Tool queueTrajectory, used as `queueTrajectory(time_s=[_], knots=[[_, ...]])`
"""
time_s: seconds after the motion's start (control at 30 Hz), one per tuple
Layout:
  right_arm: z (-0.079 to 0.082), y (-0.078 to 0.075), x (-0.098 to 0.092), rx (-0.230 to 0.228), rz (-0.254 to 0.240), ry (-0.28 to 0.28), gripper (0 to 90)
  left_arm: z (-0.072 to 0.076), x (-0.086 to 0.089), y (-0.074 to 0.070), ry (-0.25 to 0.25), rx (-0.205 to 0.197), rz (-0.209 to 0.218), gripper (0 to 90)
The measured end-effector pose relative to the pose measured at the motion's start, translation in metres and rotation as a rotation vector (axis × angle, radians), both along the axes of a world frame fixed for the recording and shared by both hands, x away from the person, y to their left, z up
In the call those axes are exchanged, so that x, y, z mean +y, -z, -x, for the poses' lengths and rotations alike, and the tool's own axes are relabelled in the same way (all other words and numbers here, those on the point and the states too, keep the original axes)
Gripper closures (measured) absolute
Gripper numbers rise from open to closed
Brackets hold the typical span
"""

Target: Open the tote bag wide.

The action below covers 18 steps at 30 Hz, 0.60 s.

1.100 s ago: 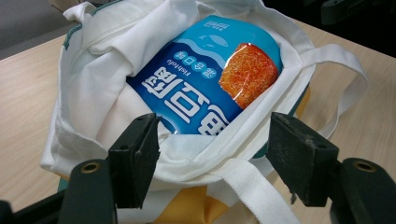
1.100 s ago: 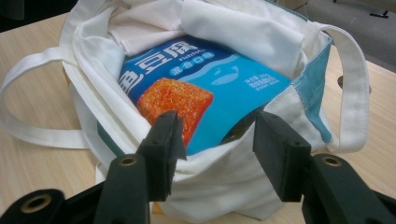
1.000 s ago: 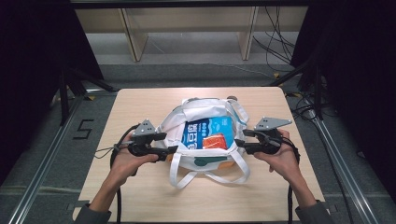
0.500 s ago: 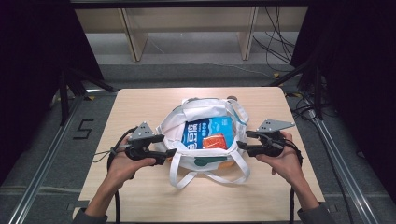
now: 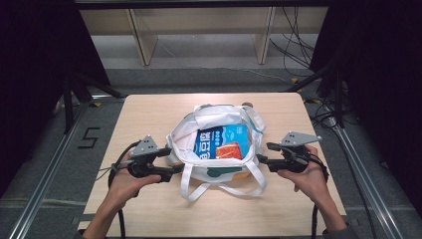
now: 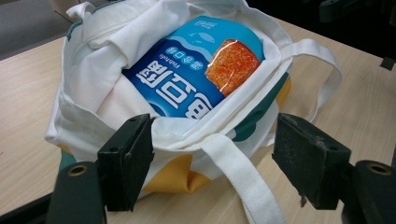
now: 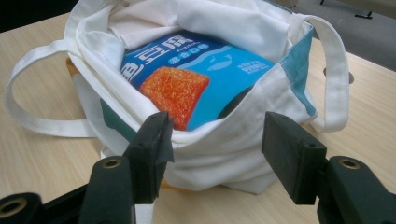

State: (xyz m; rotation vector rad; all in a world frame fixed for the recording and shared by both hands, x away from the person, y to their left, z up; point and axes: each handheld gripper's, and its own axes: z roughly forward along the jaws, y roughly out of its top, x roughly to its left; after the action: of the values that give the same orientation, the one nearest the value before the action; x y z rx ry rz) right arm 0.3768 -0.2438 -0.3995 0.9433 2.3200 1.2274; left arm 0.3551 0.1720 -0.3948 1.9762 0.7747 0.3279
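Tote bag sits mid-bench, a bit toward the near edge, mouth open & facing up. White canvas w/ teal and yellow panels; two white strap handles lie flat on the bench toward the near edge. Inside: blue snack packet lying flat, orange picture on it, white print; white cloth is bunched at the far side of the bag's mouth.

Left claw is at the bag's left side, right claw at its right side, each held in a hand, pointing inward at the bag. Both claws' jaws have just been opening. In the left gripper view the bag's rim and a strap lie between the jaws, pads wide apart, not pressing. Right gripper view: same, rim cloth between parted jaws, no pinch.
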Motion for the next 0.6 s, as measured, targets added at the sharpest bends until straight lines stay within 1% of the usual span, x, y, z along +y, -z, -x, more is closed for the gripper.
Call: queueTrajectory(time_s=[0.03,0.07,0.1,0.13,0.17,0.2,0.23,0.27,0.3,0.33,0.37,0.4,0.43,0.47,0.53,0.57,0.6], knots=[[0.001,0.000,0.000,0.005,-0.001,-0.002,42.1,0.001,0.000,0.000,-0.001,0.000,-0.005,28.0],[0.001,0.001,-0.001,-0.013,0.002,0.000,41.7,0.002,0.000,0.001,-0.008,0.001,-0.001,27.9],[0.003,0.002,-0.001,0.007,-0.005,0.005,41.4,0.003,0.000,0.002,-0.001,-0.001,-0.002,27.9],[0.004,0.002,-0.001,0.012,-0.004,0.009,41.2,0.004,0.000,0.003,-0.003,-0.002,-0.003,27.8],[0.004,0.002,-0.002,0.001,0.000,0.003,41.3,0.005,0.000,0.004,0.005,-0.003,-0.002,27.8],[0.004,0.003,-0.003,-0.005,0.005,-0.014,41.3,0.006,0.001,0.004,0.006,-0.008,-0.014,27.7],[0.006,0.003,-0.003,0.009,-0.002,-0.001,41.2,0.007,0.000,0.005,-0.001,0.002,-0.008,27.7],[0.006,0.004,-0.004,-0.008,0.011,-0.006,41.2,0.008,0.001,0.006,0.003,-0.002,-0.010,27.7],[0.009,0.005,-0.003,0.013,-0.006,0.012,41.1,0.008,0.002,0.006,0.012,-0.003,-0.011,27.7],[0.010,0.005,-0.004,0.016,-0.003,0.009,40.9,0.010,0.002,0.007,0.001,0.000,-0.006,27.5],[0.011,0.006,-0.004,0.017,-0.003,0.007,40.6,0.011,0.002,0.008,0.002,-0.010,-0.005,27.5],[0.010,0.007,-0.005,0.004,-0.005,-0.006,40.2,0.011,0.003,0.009,0.011,-0.012,-0.005,27.5],[0.012,0.008,-0.005,0.005,-0.004,0.011,39.5,0.012,0.004,0.009,0.010,-0.013,-0.012,27.4],[0.012,0.009,-0.006,0.000,-0.003,0.006,38.8,0.014,0.003,0.011,-0.007,0.001,-0.005,27.1],[0.015,0.011,-0.005,0.018,-0.011,0.024,37.3,0.016,0.004,0.014,0.001,0.000,-0.001,26.9],[0.015,0.012,-0.005,0.001,-0.009,0.029,36.5,0.017,0.004,0.016,0.003,0.001,-0.001,26.8],[0.016,0.012,-0.006,0.015,-0.011,0.030,36.2,0.019,0.004,0.018,-0.005,0.000,0.005,26.8]])
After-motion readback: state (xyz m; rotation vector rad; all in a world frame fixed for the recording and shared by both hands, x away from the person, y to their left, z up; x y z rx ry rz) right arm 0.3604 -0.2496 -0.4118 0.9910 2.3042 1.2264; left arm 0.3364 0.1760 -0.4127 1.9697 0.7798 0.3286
